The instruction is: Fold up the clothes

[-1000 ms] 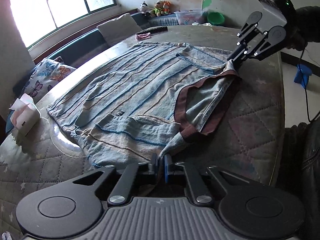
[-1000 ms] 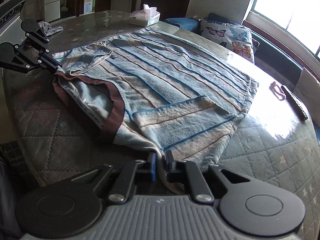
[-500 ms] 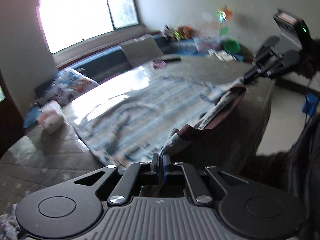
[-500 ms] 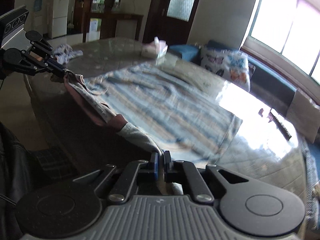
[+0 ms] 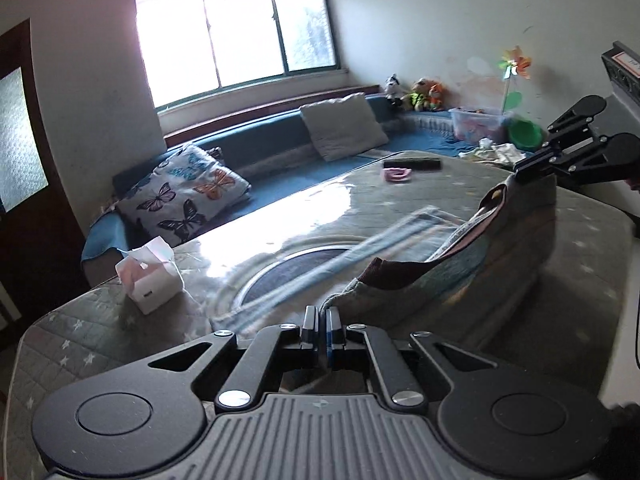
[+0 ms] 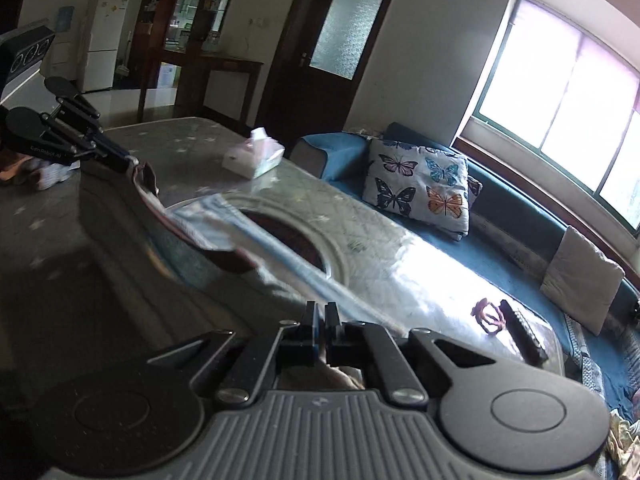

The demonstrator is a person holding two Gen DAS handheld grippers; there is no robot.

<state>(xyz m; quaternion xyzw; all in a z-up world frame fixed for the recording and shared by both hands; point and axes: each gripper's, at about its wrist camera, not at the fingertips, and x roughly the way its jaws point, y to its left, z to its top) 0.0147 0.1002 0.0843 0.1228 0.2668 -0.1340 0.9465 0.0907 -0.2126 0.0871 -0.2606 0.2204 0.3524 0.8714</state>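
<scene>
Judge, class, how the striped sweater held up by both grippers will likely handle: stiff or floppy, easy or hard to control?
Probably floppy: the striped sweater sags between the left gripper and right gripper. Likely light, since two pinched edges carry it. Its free part trails, so it may swing.

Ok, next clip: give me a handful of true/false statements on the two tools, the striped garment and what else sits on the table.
1. Both the left tool and the right tool are shut on the striped garment. True.
2. The garment lies flat on the table. False: its held edge is raised and sags between the tools; only its far part trails on the table.
3. A tissue box stands on the table. True.
4. The butterfly cushion lies on the table. False: it rests on the blue window bench.
5. The pink item is clamped in the right tool. False: it lies on the table beside a dark bar-shaped object.
</scene>
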